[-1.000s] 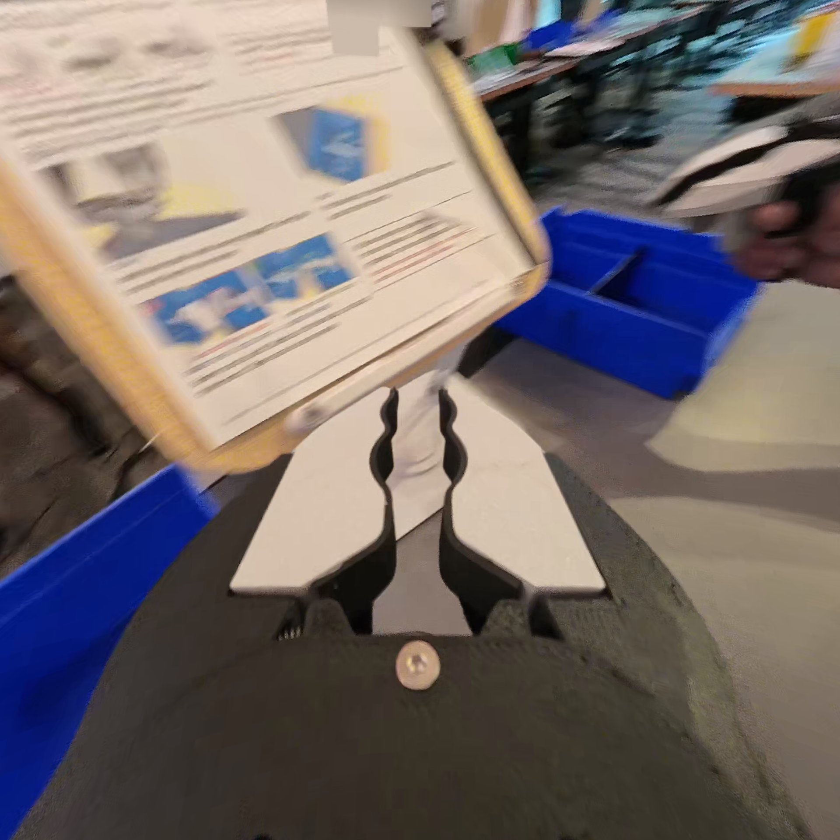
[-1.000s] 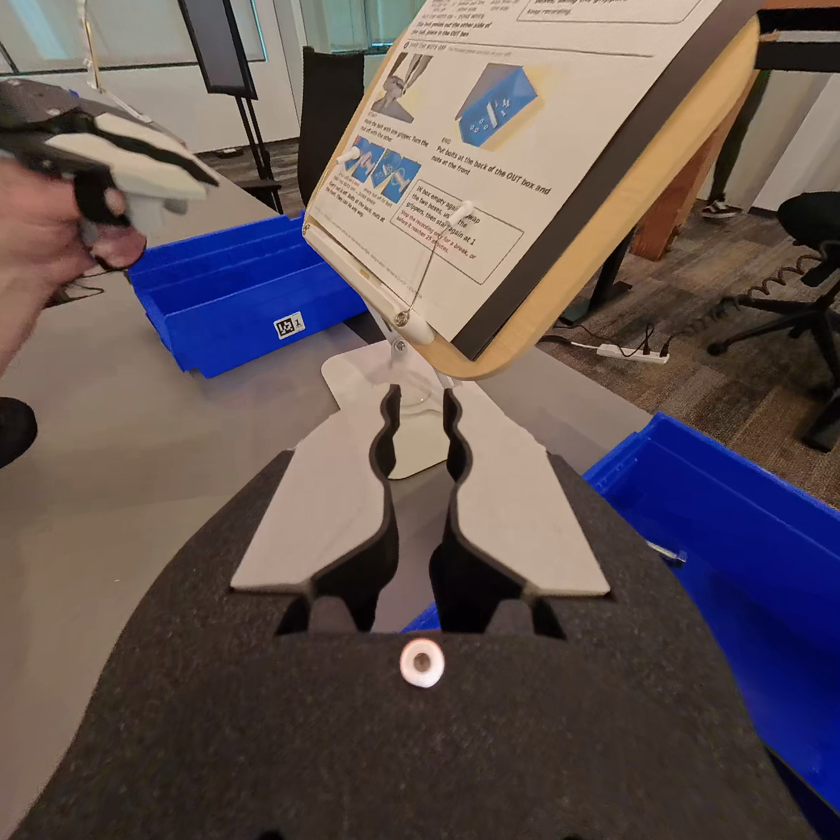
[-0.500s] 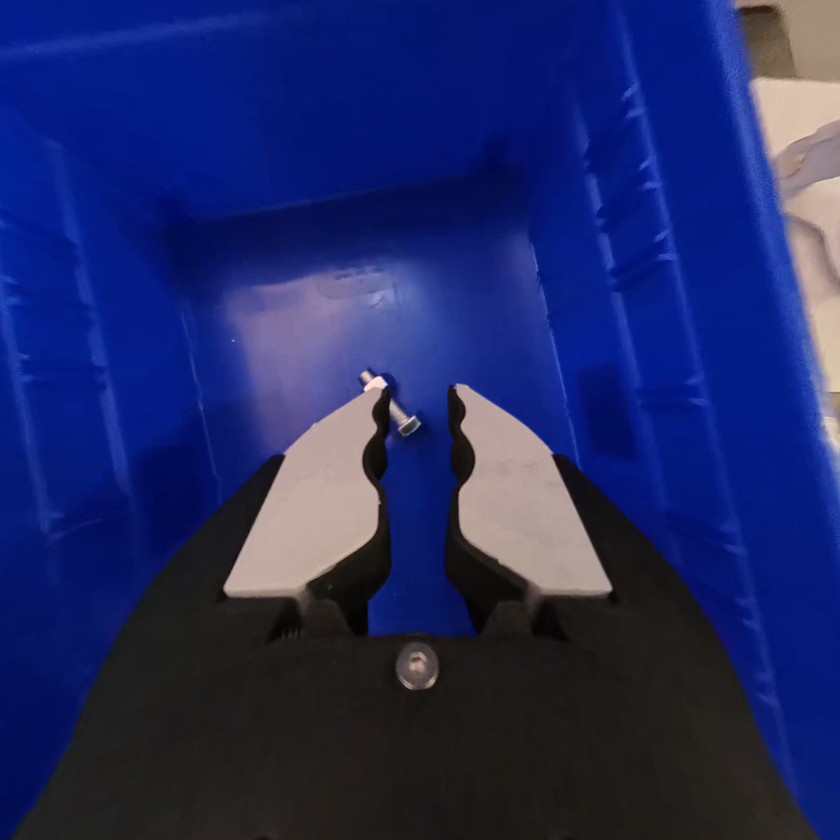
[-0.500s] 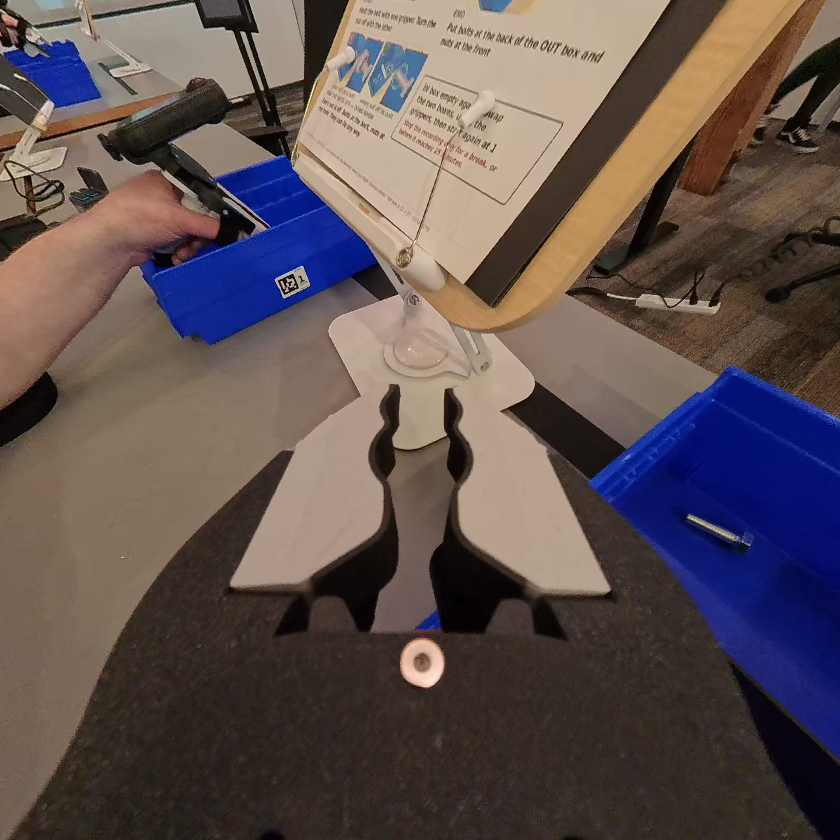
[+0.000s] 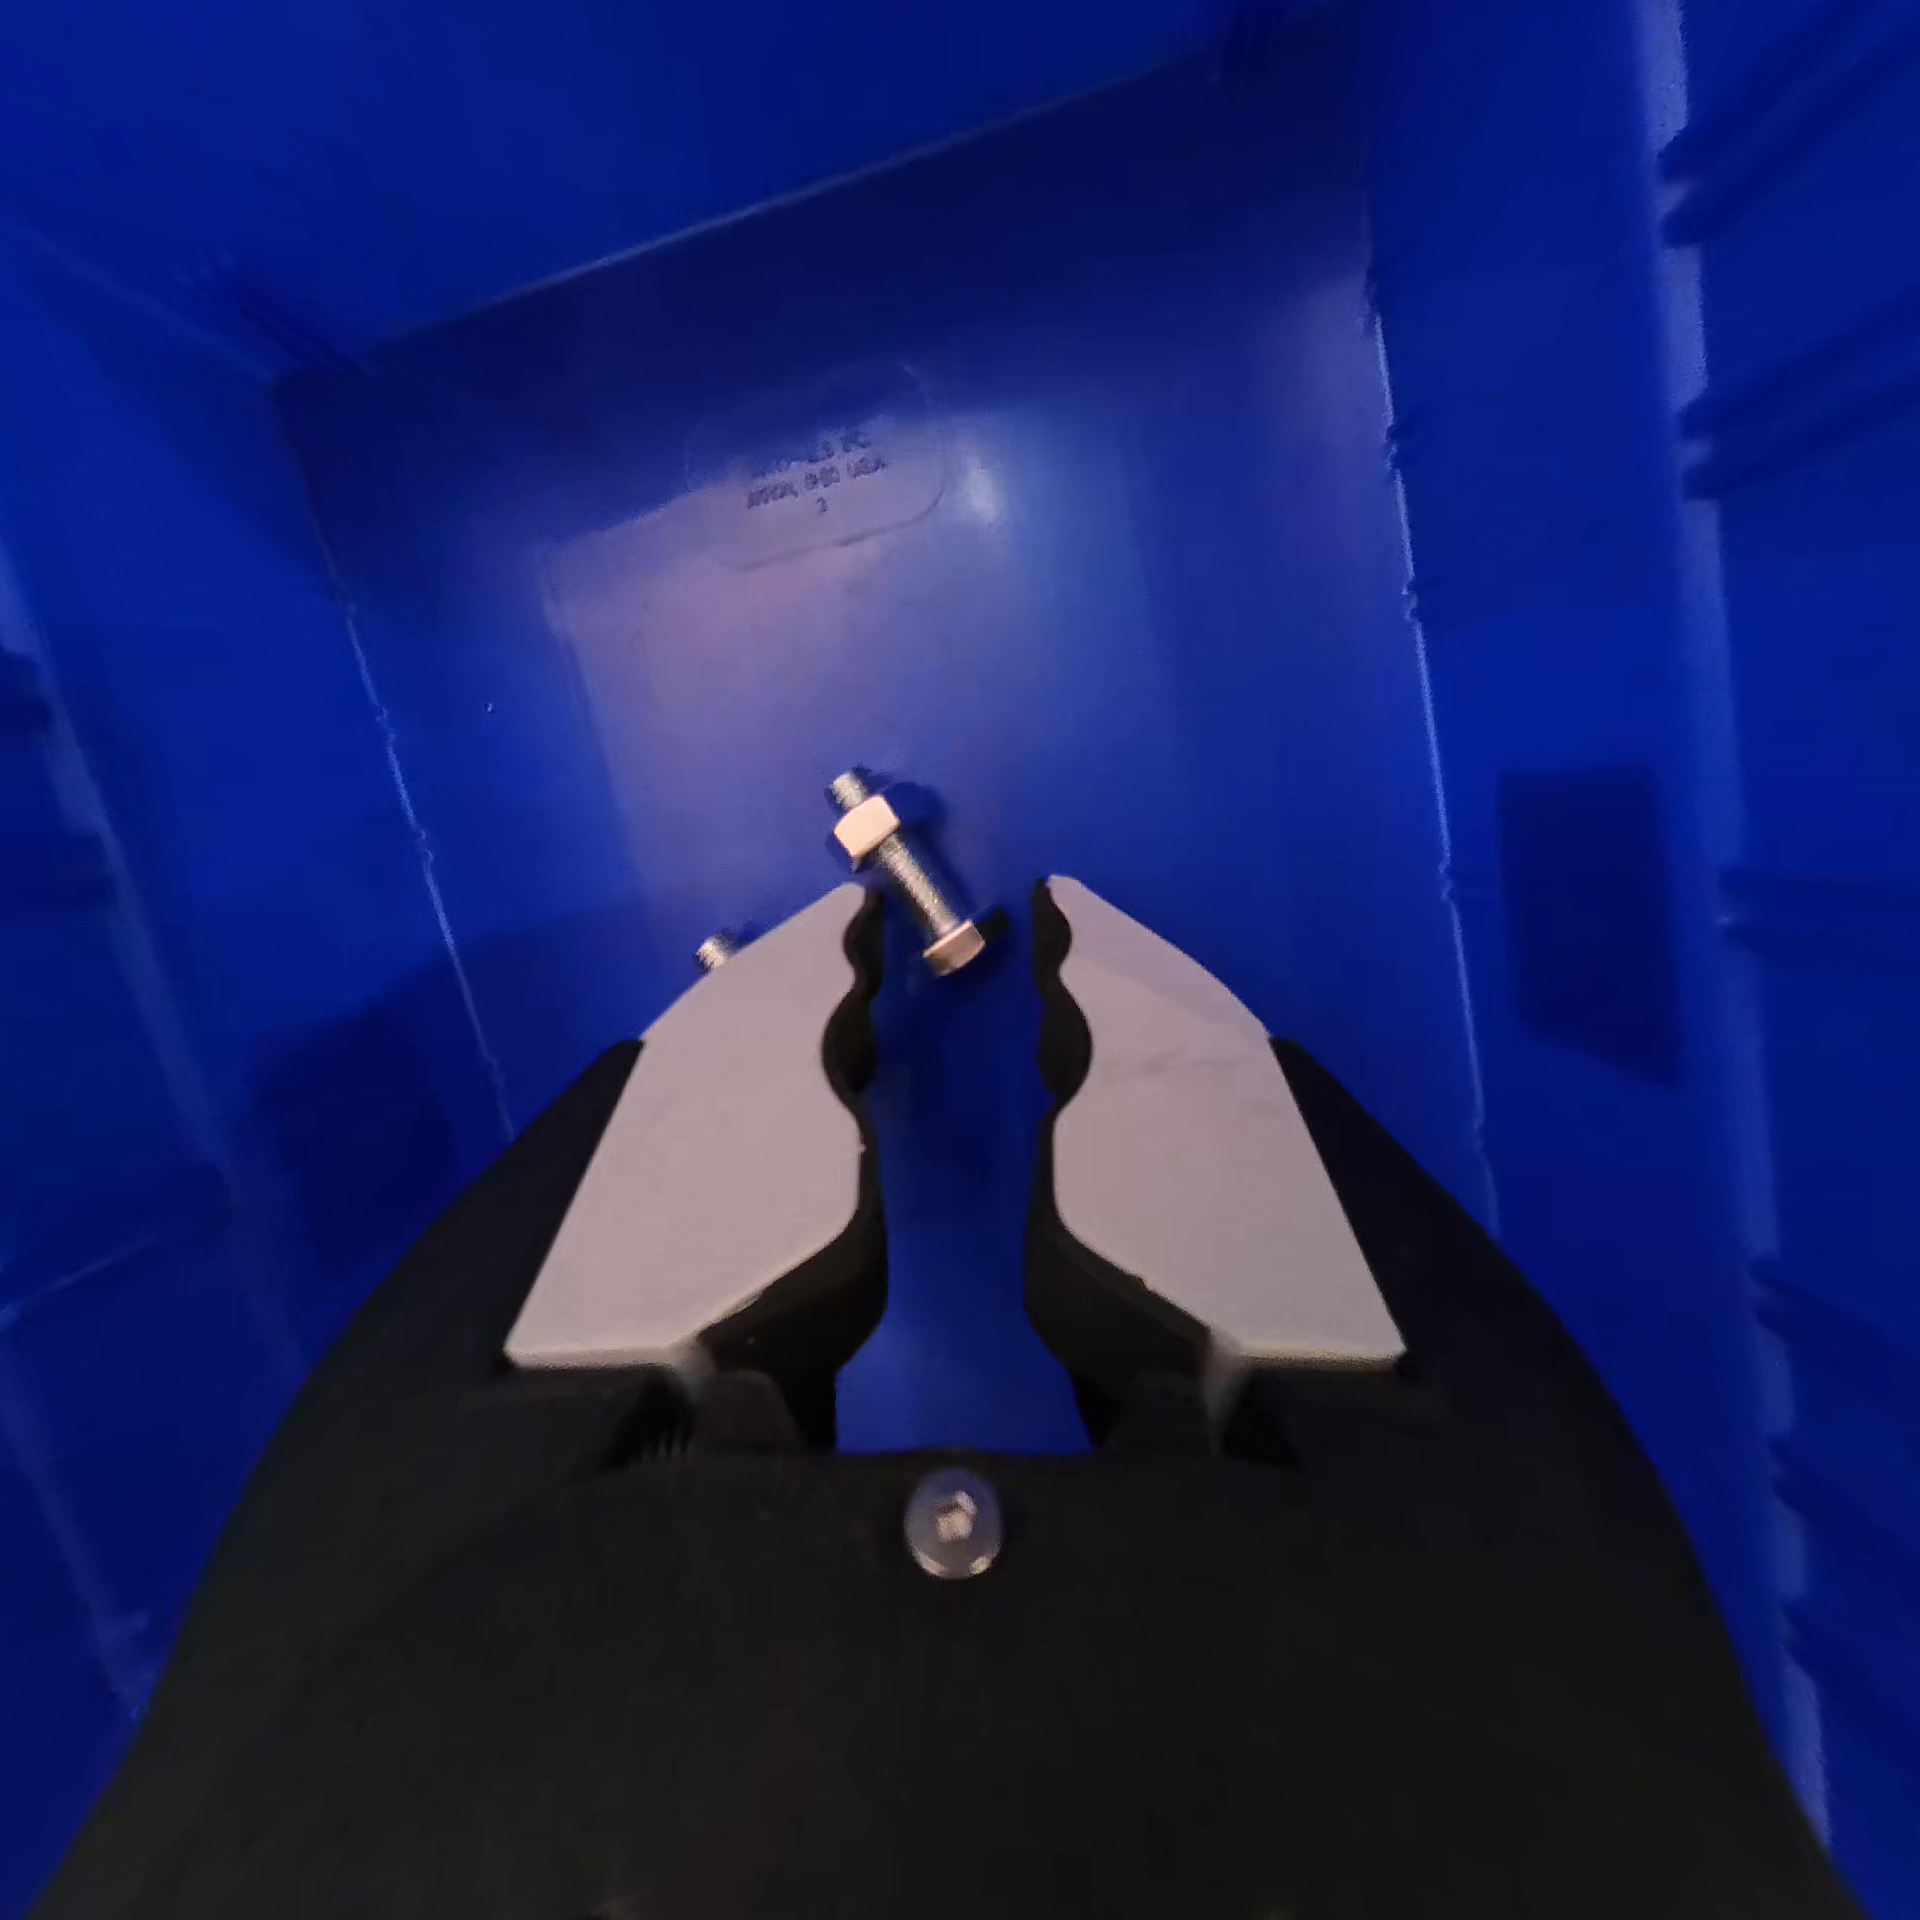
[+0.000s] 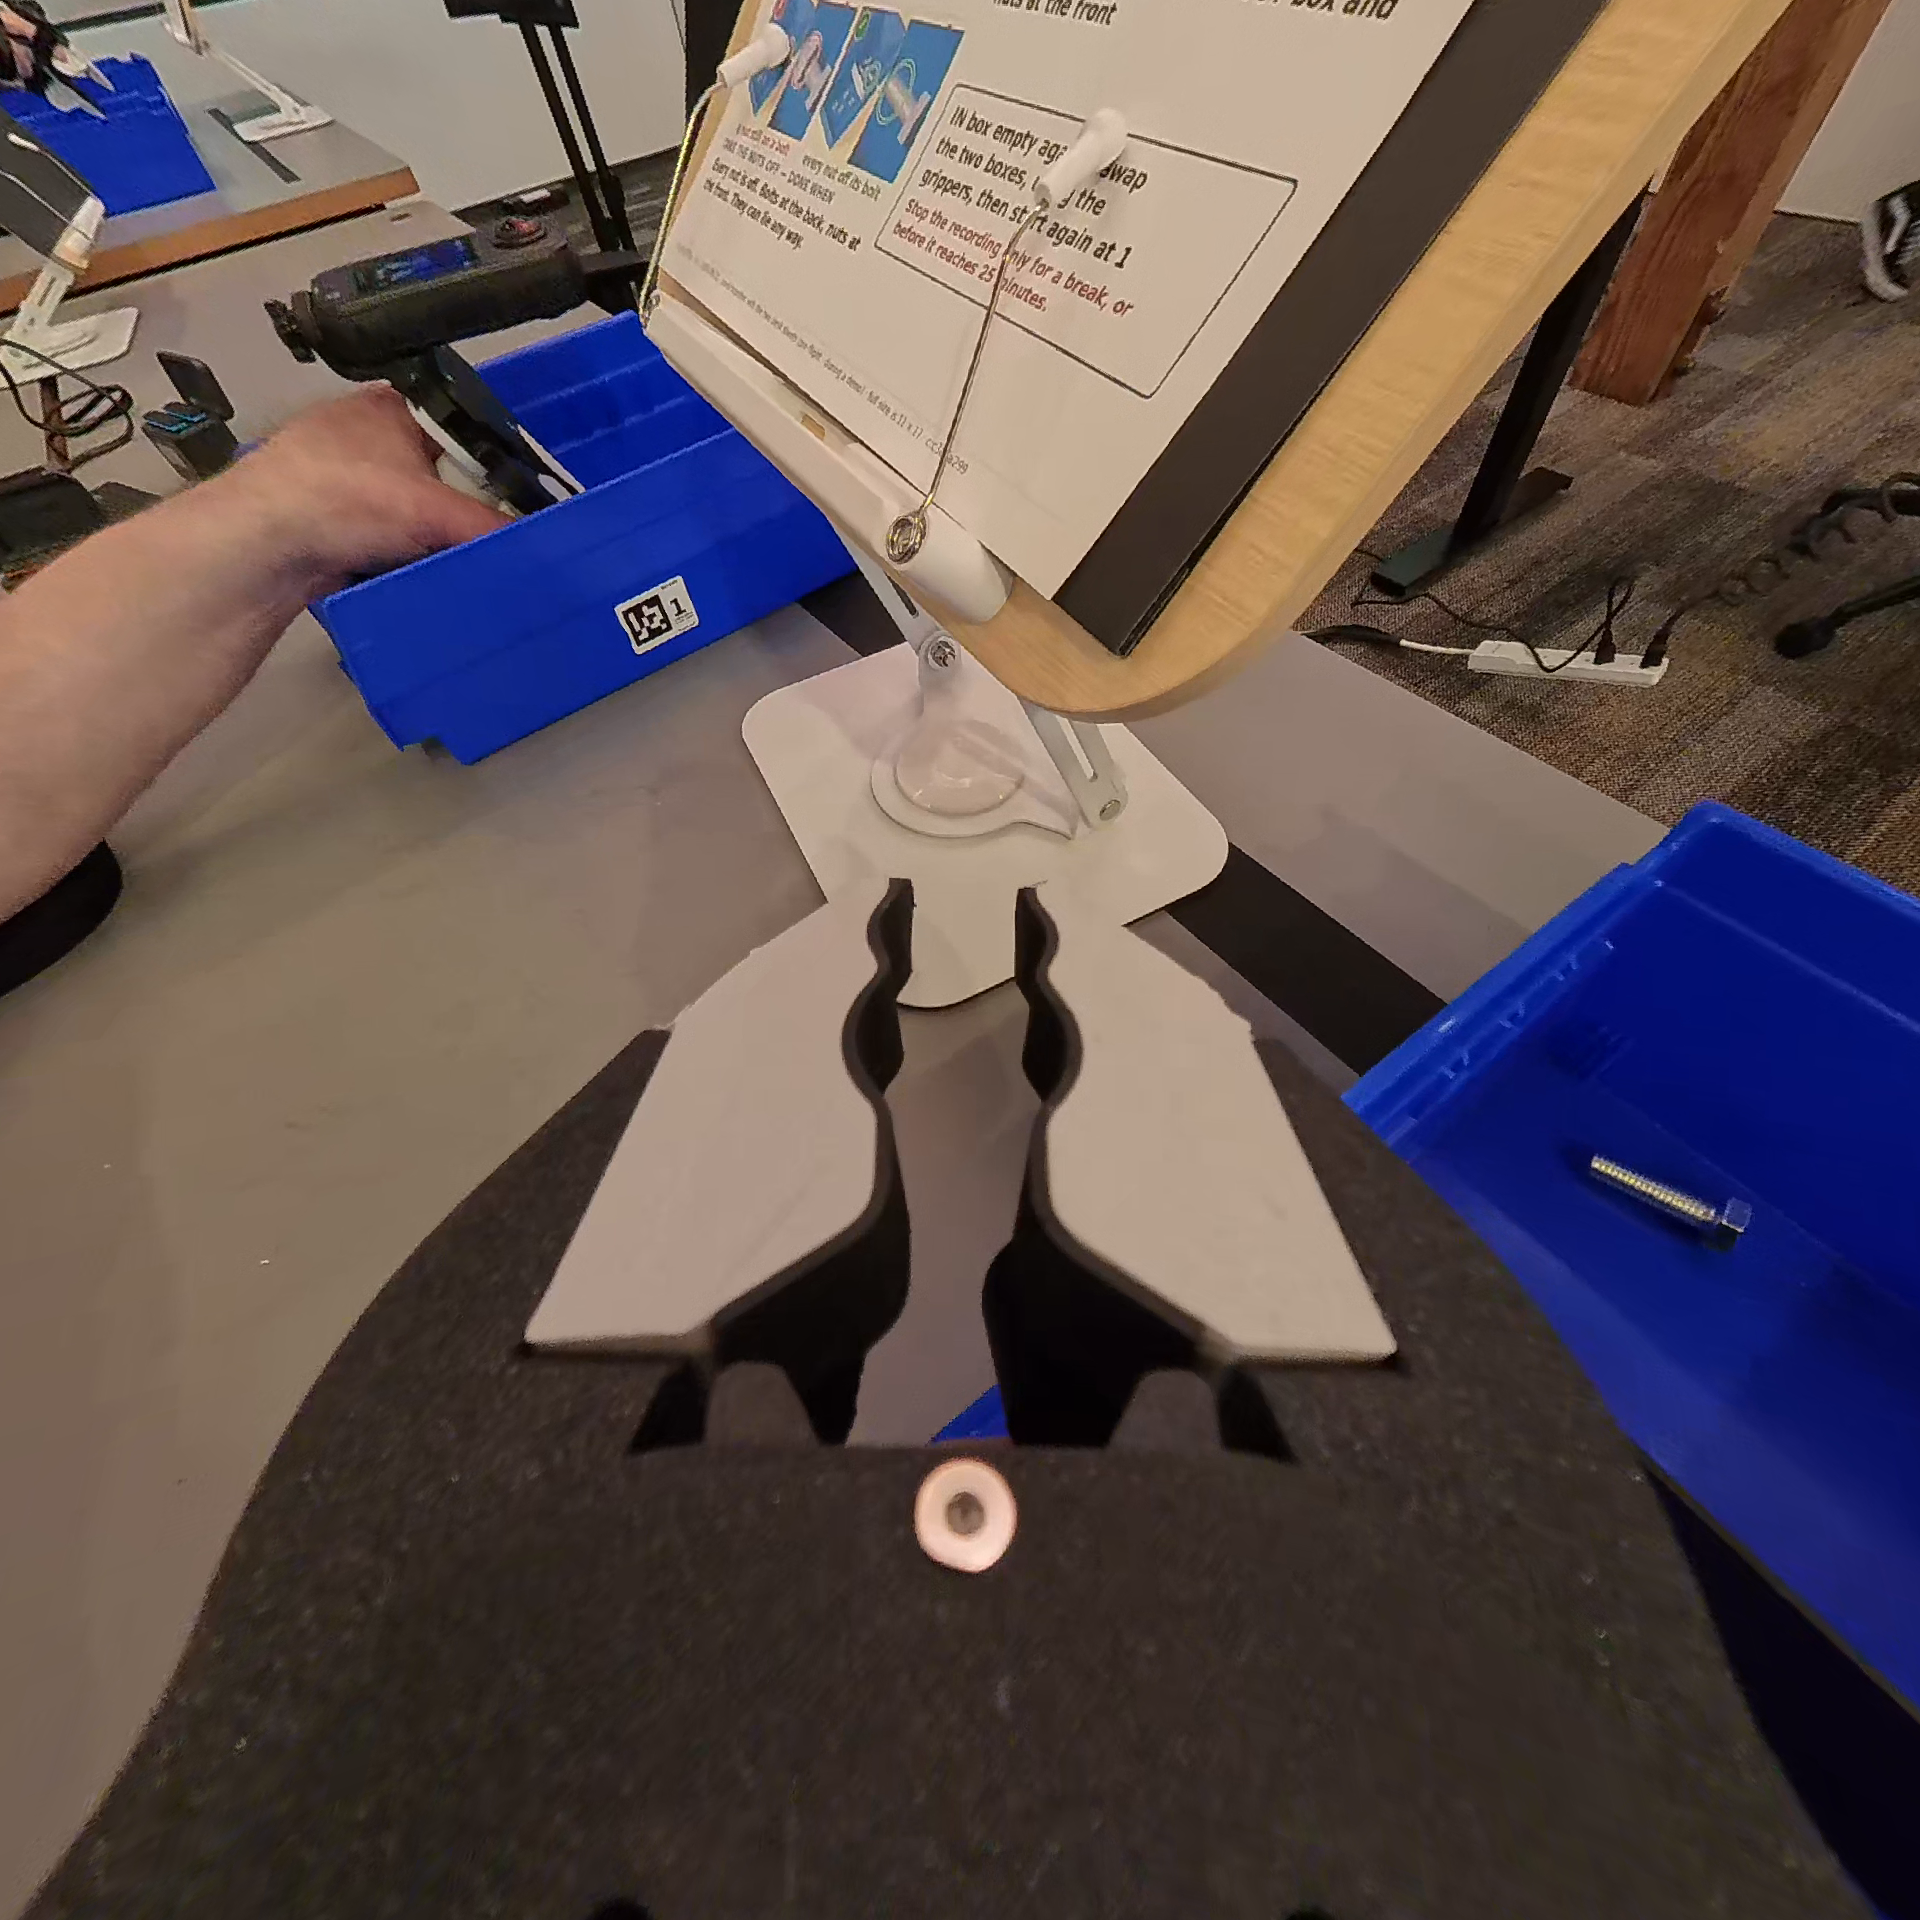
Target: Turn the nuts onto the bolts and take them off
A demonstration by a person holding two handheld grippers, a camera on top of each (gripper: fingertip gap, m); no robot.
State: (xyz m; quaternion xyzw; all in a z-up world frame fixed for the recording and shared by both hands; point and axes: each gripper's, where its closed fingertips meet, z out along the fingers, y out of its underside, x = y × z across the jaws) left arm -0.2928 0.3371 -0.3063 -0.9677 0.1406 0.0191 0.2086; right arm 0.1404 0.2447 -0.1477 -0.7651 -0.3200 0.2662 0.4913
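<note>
Left tongs (image 5: 951, 894) hang spread inside a blue bin (image 5: 1558, 623), just short of a nutted bolt (image 5: 906, 875). Right tongs (image 6: 961, 902) gape empty over the desk (image 6: 364, 987).

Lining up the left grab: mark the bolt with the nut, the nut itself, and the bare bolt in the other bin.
bolt (image 5: 920, 896), left wrist view, threaded shank.
nut (image 5: 860, 831), left wrist view, hex face.
bare bolt (image 6: 1662, 1203), right wrist view, mid-shank.

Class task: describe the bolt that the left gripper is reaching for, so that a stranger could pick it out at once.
Look into the deep blue bin ahead of the left gripper. On its floor, just past the open fingertips, lies a silver bolt. It alone shows a nut near its far end.
</note>
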